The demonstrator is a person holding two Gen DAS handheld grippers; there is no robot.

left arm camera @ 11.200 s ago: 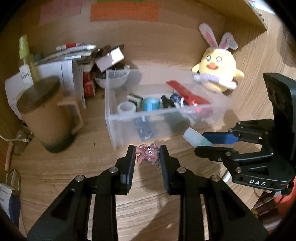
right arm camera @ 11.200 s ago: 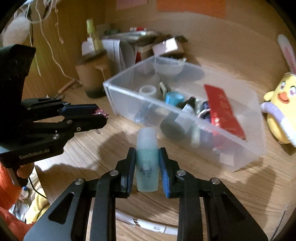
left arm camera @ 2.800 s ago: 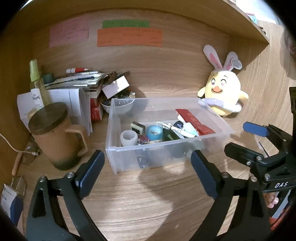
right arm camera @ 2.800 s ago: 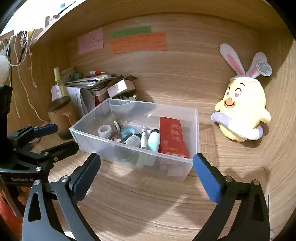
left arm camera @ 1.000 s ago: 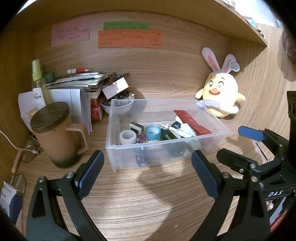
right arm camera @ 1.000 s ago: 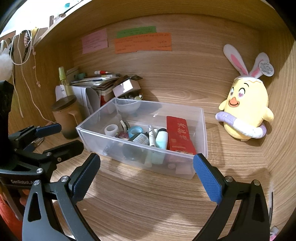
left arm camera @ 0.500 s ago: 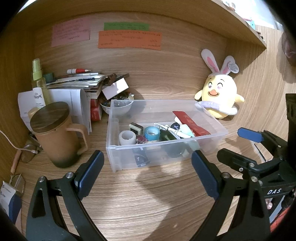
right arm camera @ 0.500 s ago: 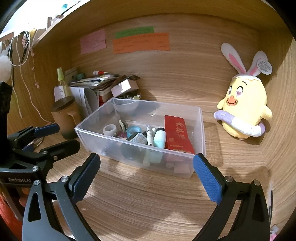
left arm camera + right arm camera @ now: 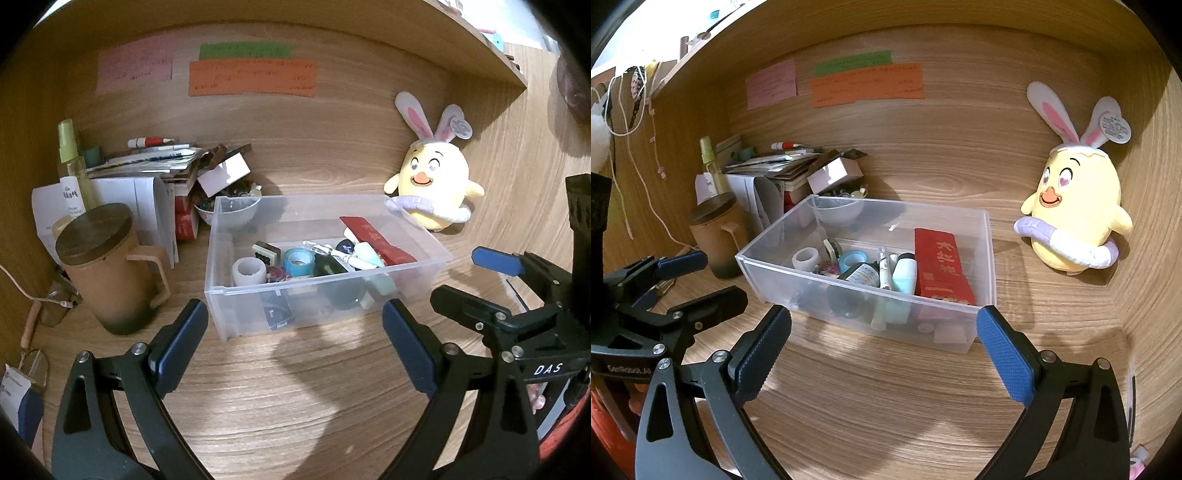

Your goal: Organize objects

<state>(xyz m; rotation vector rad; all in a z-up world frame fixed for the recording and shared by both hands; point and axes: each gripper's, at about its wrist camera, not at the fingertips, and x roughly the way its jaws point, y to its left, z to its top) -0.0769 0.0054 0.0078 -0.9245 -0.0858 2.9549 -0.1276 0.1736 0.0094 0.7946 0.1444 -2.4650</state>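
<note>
Since the start, the pink toy [image 9: 275,274] and pale green bottle [image 9: 904,275] are let go and now lie inside the clear box [image 9: 432,246]. Both the left gripper [image 9: 295,338] and right gripper [image 9: 884,341] are held wide apart, with nothing between them.

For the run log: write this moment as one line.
left gripper: open, empty | right gripper: open, empty | clear plastic bin: holds pale-green bottle, red packet | both grippers in front of bin

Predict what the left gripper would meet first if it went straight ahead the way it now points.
Most likely the near wall of the clear plastic box: the left gripper, jaws wide open and empty, points at it across bare desk. Depth is hard to judge.
</note>
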